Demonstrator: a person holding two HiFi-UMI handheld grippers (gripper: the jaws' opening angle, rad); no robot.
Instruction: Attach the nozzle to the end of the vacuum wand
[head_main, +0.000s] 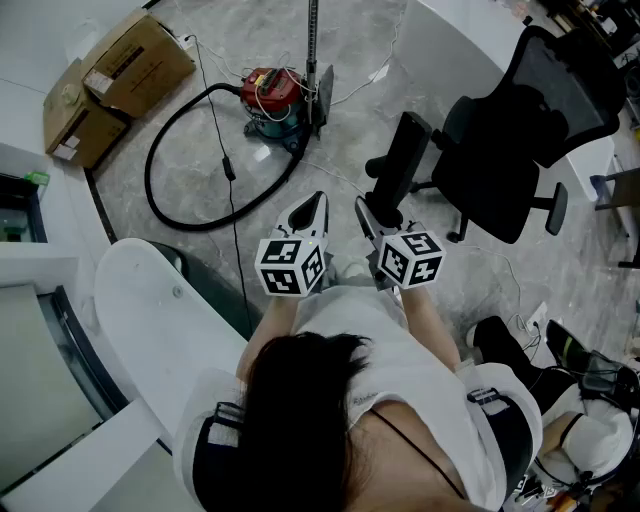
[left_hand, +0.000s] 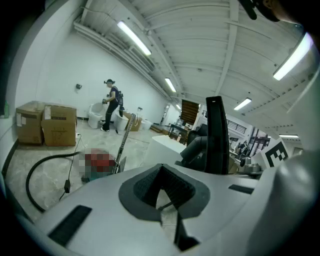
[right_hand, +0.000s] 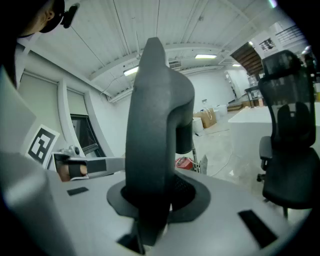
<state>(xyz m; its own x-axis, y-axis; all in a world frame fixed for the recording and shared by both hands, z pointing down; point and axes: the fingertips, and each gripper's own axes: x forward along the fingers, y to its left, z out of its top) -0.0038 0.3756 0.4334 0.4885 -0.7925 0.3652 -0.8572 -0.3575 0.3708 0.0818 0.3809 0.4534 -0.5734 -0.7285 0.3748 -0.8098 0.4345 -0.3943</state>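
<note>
A black vacuum nozzle (head_main: 400, 165) stands up between the jaws of my right gripper (head_main: 372, 218), which is shut on its lower end. It fills the middle of the right gripper view as a tall dark nozzle (right_hand: 155, 125) and shows in the left gripper view as a nozzle (left_hand: 216, 135) at the right. My left gripper (head_main: 312, 212) is beside it, shut and holding nothing. On the floor ahead sits the red vacuum cleaner (head_main: 275, 98), and its metal wand (head_main: 312, 45) stands upright next to it. A black hose (head_main: 170, 205) loops out to the left.
A black office chair (head_main: 520, 140) stands at the right, close to the nozzle. Cardboard boxes (head_main: 115, 85) lie at the far left. A white curved counter (head_main: 150, 310) runs along my left side. A person (left_hand: 112, 105) stands far off across the room. Cables trail over the floor.
</note>
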